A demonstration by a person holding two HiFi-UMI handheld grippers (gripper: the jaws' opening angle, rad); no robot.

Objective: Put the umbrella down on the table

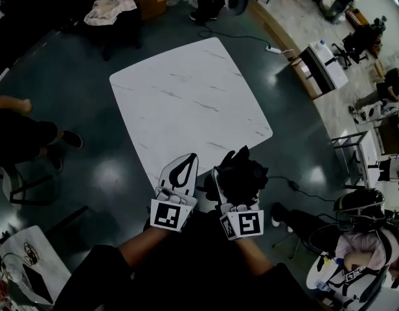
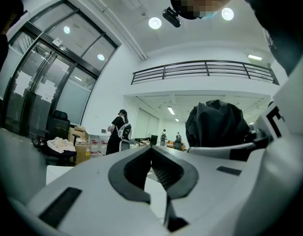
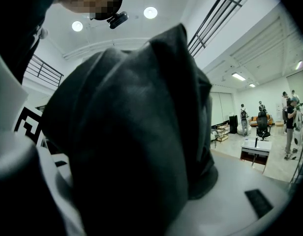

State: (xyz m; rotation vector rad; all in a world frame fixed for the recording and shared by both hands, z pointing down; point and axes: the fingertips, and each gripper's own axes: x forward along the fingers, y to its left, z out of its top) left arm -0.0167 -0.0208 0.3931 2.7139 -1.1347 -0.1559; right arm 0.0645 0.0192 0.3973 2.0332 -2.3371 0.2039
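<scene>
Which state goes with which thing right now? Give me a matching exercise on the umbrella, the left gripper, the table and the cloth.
Things:
1. umbrella
2. left gripper
3. table
4. cloth

States:
A. white marbled top, ahead of both grippers
B. black, folded, clamped in the right gripper
C. pale heap on a dark chair beyond the table
D. jaws together, nothing between them

Pairs: 1-B, 2-D, 3-A, 4-C

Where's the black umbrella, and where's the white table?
Black folded fabric umbrella [image 1: 242, 173], head view: on its bunched cloth.
White marble-patterned square table [image 1: 186, 99], head view: on the bare middle of its top.
</scene>
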